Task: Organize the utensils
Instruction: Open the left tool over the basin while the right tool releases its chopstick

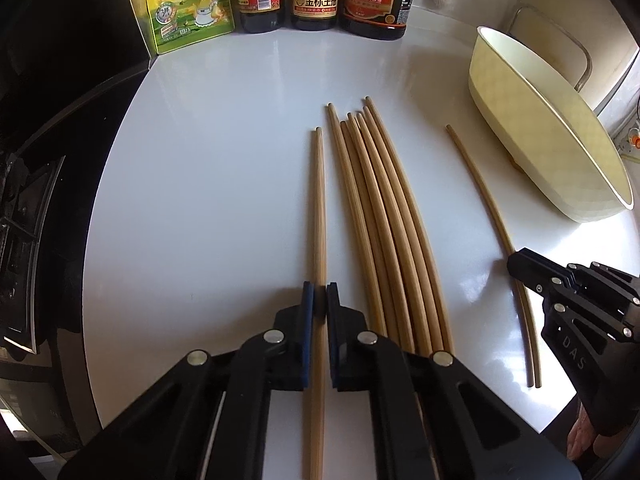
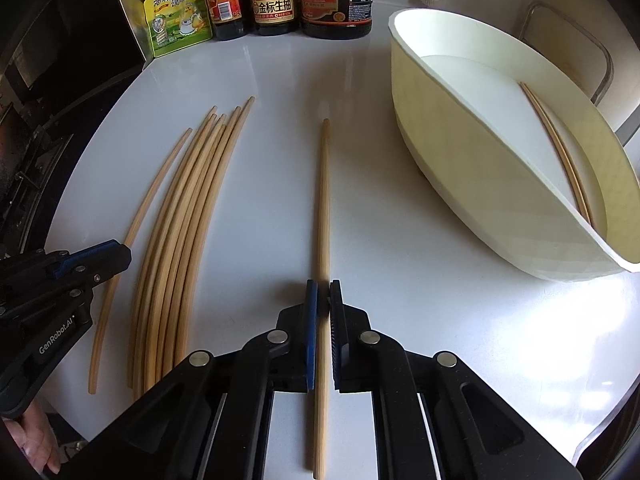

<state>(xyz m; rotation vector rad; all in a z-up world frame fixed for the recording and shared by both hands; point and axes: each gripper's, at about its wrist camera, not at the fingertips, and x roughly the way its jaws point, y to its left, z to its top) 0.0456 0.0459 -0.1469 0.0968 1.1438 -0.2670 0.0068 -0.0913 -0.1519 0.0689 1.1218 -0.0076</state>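
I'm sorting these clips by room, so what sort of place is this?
Most likely a home kitchen counter. Bottles of soy sauce and a seasoning pouch stand along the back wall, loose wooden chopsticks lie on the white countertop, and a cream tub holds more.

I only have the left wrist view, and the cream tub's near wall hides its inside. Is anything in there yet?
Observer: Yes. In the right wrist view, two chopsticks lie inside the cream tub, close along its far wall.
Operator: I only see the right tongs side-on, over by the wood nearest the tub. Are they gripping it?
Observer: Yes. The right tongs are shut on the separate chopsticks, which run straight out between the pads and lie on the counter.
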